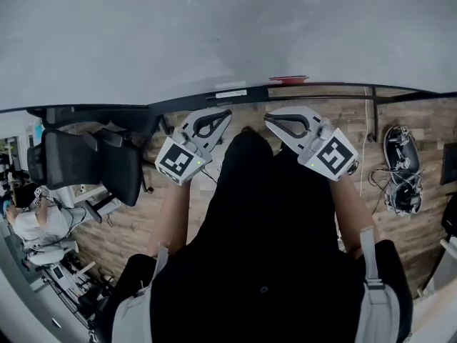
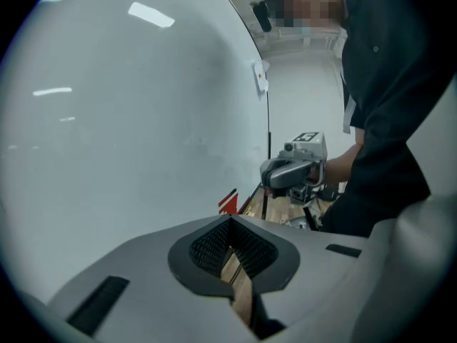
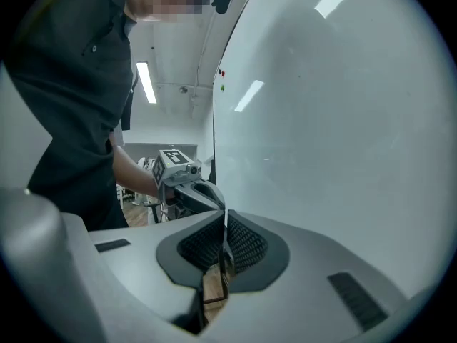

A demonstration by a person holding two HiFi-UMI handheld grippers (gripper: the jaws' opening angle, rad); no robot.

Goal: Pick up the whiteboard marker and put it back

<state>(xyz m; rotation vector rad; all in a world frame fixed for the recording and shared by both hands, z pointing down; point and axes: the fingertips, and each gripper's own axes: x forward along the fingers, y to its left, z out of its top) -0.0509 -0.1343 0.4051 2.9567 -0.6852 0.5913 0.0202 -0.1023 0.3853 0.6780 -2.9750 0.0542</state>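
- Person's torso (image 1: 271, 249): dark top, fills the lower centre of the head view; both forearms reach forward.
- Left gripper (image 1: 226, 114): held in the person's left hand, marker cube at its rear. Jaws closed tip to tip, ribbed pads meeting, nothing between them.
- Right gripper (image 1: 268, 119): held in the right hand, marker cube at its rear. Jaws drawn together with only a thin slit between them; nothing gripped.
- The two grippers sit side by side, near each other but not touching, both pointing at the base of the board.
- Wooden floor (image 1: 428, 213): plank pattern. A black office chair (image 1: 86, 163) stands to the left and a dark device with cables (image 1: 401, 166) lies to the right.
- Seated person (image 1: 36, 224): far left edge, in light clothing.
- Board ledge (image 1: 335, 97): dark rail along the lower edge of the board, just beyond the jaw tips.
- Whiteboard marker (image 1: 288, 79): a small red item on the ledge, beyond the right gripper and clear of both; too small to make out detail.
- Whiteboard (image 1: 214, 27): large, white and unmarked, filling the upper part of the head view.
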